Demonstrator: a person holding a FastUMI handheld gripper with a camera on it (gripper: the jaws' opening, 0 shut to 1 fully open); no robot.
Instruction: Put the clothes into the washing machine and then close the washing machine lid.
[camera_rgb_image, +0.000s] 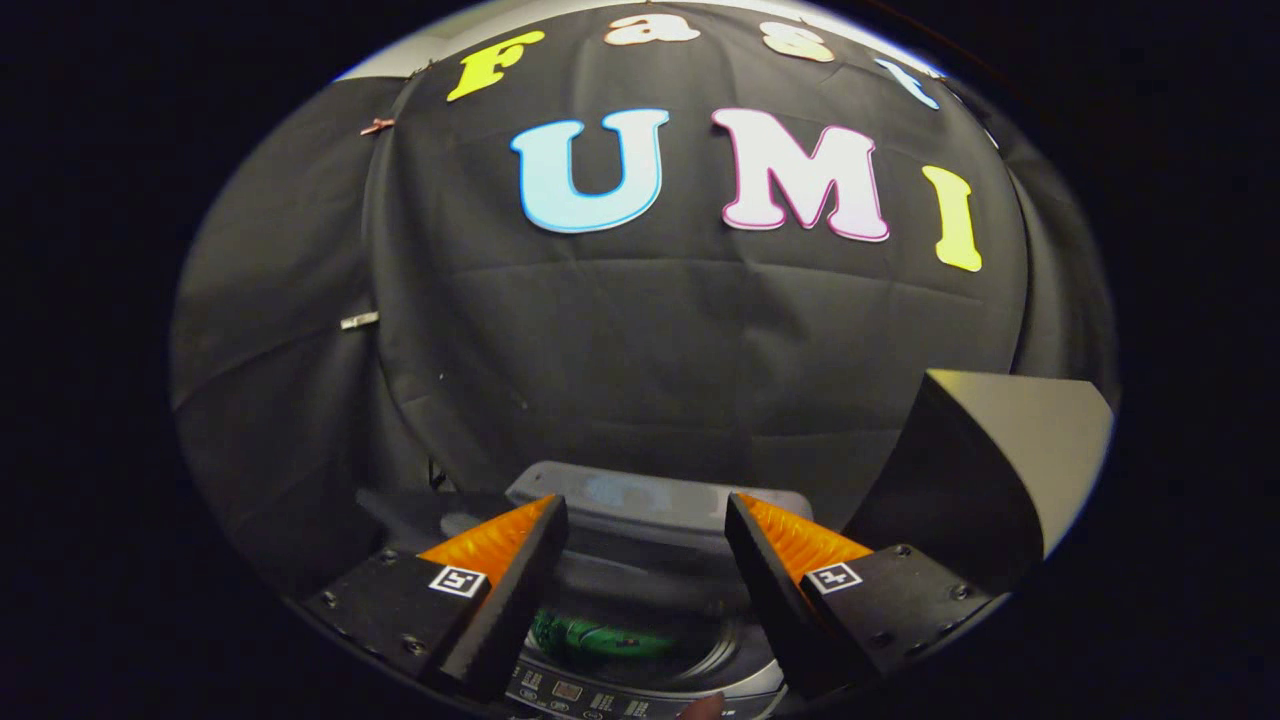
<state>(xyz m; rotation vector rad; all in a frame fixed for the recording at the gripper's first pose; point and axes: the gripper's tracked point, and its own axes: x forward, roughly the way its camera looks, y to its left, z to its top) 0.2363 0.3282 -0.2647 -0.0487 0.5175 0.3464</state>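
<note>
At lower centre of the frame, the green crumpled garment (600, 637) lies inside the grey top-loading washing machine (650, 560), its long axis running left to right. The gripper (645, 520) hangs above the opening, fingers spread apart and holding nothing. The raised grey lid (985, 450) stands at right.

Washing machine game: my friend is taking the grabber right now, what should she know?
Gripper: open, fingers spread wide with nothing between them, held above the washing machine.
Clothes: a green garment lies down inside the drum, below and between the fingers.
Lid: up, standing at the back of the machine just beyond the fingertips.
Control panel: on the near edge, under the fingers.
Done: the green garment is in the drum.
Left: reach to the raised lid and bring it down shut. A dark box stands beside the machine on one side.
</note>
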